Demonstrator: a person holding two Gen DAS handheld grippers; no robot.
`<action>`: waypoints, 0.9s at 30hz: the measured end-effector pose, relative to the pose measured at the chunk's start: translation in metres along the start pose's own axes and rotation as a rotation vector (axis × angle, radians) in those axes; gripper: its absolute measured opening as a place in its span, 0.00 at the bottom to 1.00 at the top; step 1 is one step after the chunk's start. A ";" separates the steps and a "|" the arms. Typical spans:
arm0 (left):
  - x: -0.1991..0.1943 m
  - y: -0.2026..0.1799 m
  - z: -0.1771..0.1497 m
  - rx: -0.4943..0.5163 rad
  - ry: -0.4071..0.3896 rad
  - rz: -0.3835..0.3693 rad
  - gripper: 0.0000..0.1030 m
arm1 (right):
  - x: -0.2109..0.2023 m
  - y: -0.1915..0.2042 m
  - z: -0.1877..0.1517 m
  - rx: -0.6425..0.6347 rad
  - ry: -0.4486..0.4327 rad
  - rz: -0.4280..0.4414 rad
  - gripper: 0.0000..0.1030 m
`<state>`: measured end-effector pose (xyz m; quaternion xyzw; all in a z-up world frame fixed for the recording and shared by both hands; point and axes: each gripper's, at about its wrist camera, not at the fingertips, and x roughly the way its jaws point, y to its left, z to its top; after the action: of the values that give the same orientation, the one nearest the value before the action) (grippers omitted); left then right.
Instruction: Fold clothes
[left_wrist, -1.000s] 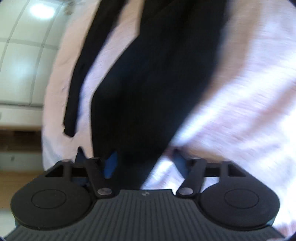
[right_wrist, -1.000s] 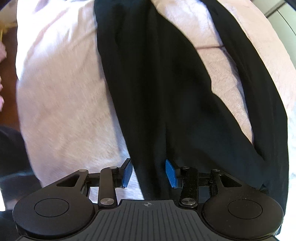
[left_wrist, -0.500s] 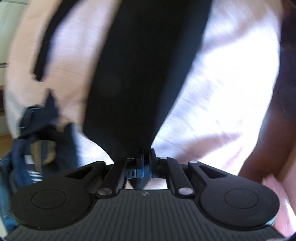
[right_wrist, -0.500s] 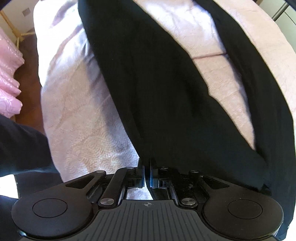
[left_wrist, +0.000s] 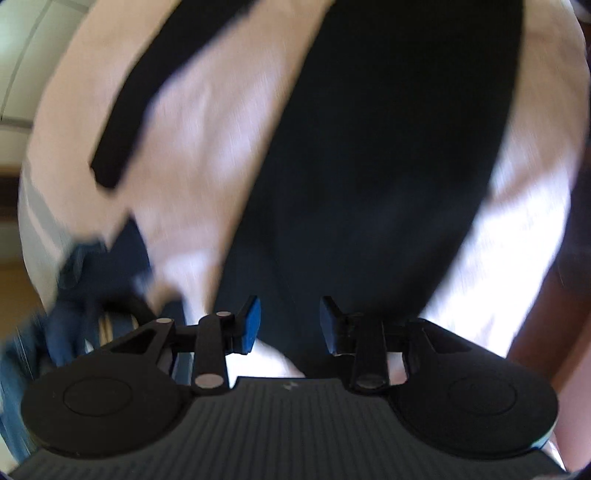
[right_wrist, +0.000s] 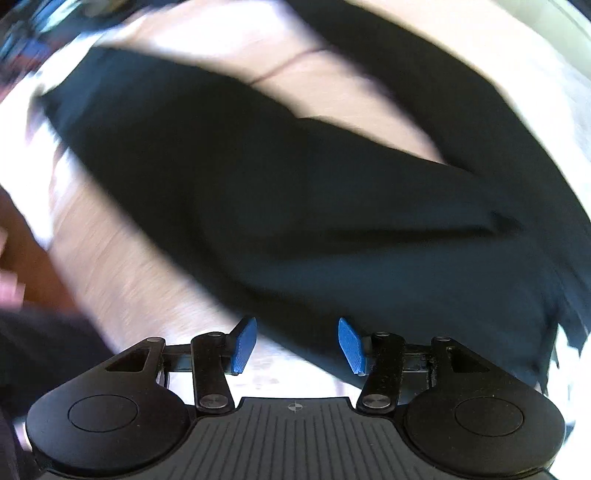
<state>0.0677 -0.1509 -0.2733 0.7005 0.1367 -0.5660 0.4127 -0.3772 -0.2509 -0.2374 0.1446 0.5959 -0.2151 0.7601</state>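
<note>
A black garment (left_wrist: 376, 166) lies spread over a pale pink bed cover (left_wrist: 207, 140), with one long sleeve (left_wrist: 147, 107) stretched out to the left. My left gripper (left_wrist: 290, 325) hovers above its near edge, jaws opening, blue pads clear of the cloth. In the right wrist view the same black garment (right_wrist: 295, 206) runs slantwise across the cover (right_wrist: 140, 280). My right gripper (right_wrist: 297, 345) hangs over its near edge, jaws opening too, nothing pressed between the pads. Both views are blurred by motion.
A heap of dark blue clothes (left_wrist: 92, 273) sits at the bed's left edge in the left wrist view. Brown floor (right_wrist: 26, 243) shows beyond the left side of the bed in the right wrist view. A pale wall (left_wrist: 22, 66) lies beyond the far corner.
Both grippers were shut on the garment's edge half a second ago; both have let go and risen. The right wrist has rolled, so the garment now lies slantwise in its view.
</note>
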 end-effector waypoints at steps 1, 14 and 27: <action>0.000 0.002 0.019 0.013 -0.030 0.001 0.36 | -0.006 -0.015 -0.003 0.067 -0.020 -0.023 0.51; -0.016 -0.069 0.310 0.245 -0.358 -0.029 0.54 | -0.012 -0.180 -0.081 0.089 -0.044 -0.261 0.52; -0.022 -0.127 0.468 0.256 -0.326 -0.104 0.58 | 0.004 -0.287 -0.082 -0.239 -0.182 0.023 0.03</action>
<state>-0.3413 -0.4087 -0.3157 0.6383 0.0312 -0.7053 0.3070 -0.5893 -0.4613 -0.2515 0.0399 0.5442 -0.1462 0.8252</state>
